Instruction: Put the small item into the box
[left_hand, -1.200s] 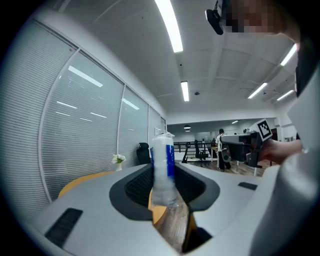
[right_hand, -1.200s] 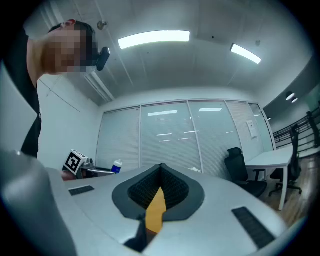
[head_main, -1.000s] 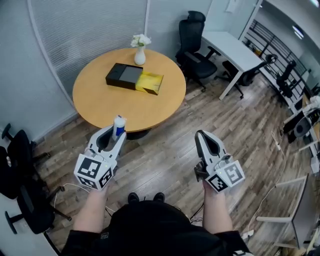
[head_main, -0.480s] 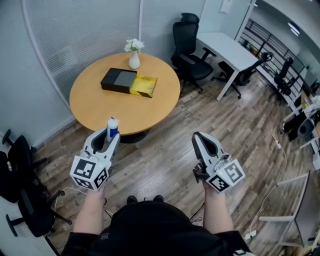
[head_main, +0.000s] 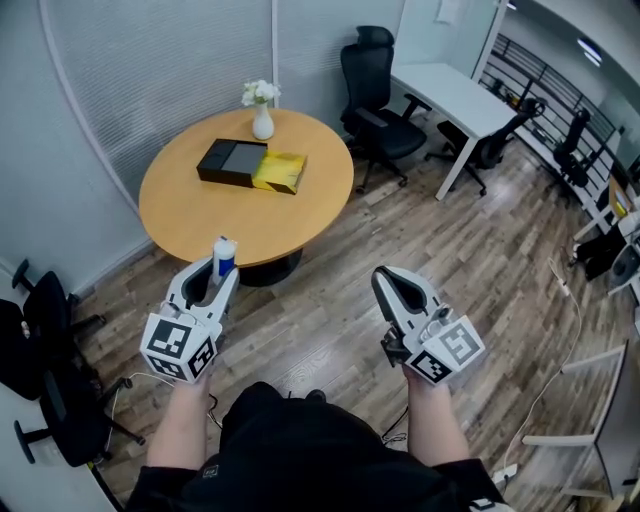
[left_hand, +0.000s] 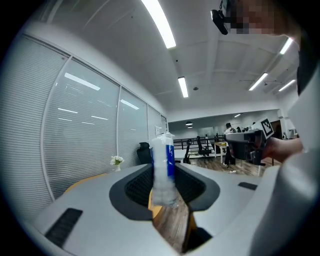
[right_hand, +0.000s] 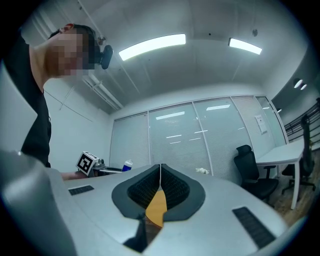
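Note:
My left gripper (head_main: 222, 268) is shut on a small white tube with a blue label (head_main: 224, 256), which stands upright between the jaws (left_hand: 163, 167). My right gripper (head_main: 382, 284) is shut with nothing in it; its tips meet in the right gripper view (right_hand: 160, 172). Both are held above the wood floor, short of the round wooden table (head_main: 200, 215). On the table's far side lies a black box (head_main: 230, 160) with a yellow box (head_main: 279, 172) against its right end.
A white vase of flowers (head_main: 261, 112) stands at the table's back edge. Black office chairs (head_main: 372, 82) and a white desk (head_main: 450, 95) are beyond the table on the right. More chairs (head_main: 40, 340) stand at the left. A wall of blinds runs behind the table.
The view has shifted slightly; the table sits a little farther up and left. My right gripper has drifted left. The left gripper still holds the tube.

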